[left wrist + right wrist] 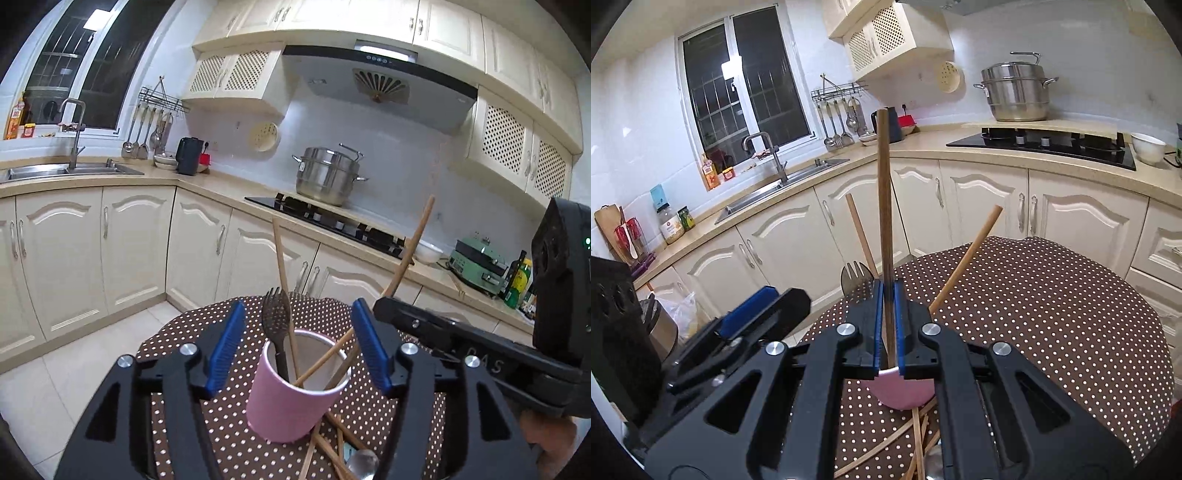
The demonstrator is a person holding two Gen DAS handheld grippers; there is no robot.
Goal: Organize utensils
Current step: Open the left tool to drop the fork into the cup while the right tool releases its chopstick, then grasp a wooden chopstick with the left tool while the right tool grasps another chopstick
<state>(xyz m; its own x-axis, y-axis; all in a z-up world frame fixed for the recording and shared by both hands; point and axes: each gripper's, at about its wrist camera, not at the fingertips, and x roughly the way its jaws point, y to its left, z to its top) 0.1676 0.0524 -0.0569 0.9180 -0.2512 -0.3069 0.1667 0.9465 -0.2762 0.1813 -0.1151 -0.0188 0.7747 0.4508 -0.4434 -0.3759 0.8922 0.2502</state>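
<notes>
A pink cup [291,398] stands on the brown dotted tablecloth [413,417], holding a black fork [275,314] and several light wooden chopsticks [282,258]. My left gripper [297,347] is open, its blue pads either side of the cup's top and touching nothing. My right gripper [886,291] is shut on a dark wooden chopstick [884,206], held upright above the pink cup [905,391]. In the left wrist view the right gripper [382,306] comes in from the right with that chopstick [413,243]. More chopsticks [325,450] and a spoon [364,461] lie in front of the cup.
Cream cabinets and a counter run behind the table, with a sink [783,188], a black hob [1041,146] and a steel pot [1015,96]. A white bowl [1148,147] sits right of the hob. A hand [550,432] holds the right gripper. The left gripper [772,306] shows at left.
</notes>
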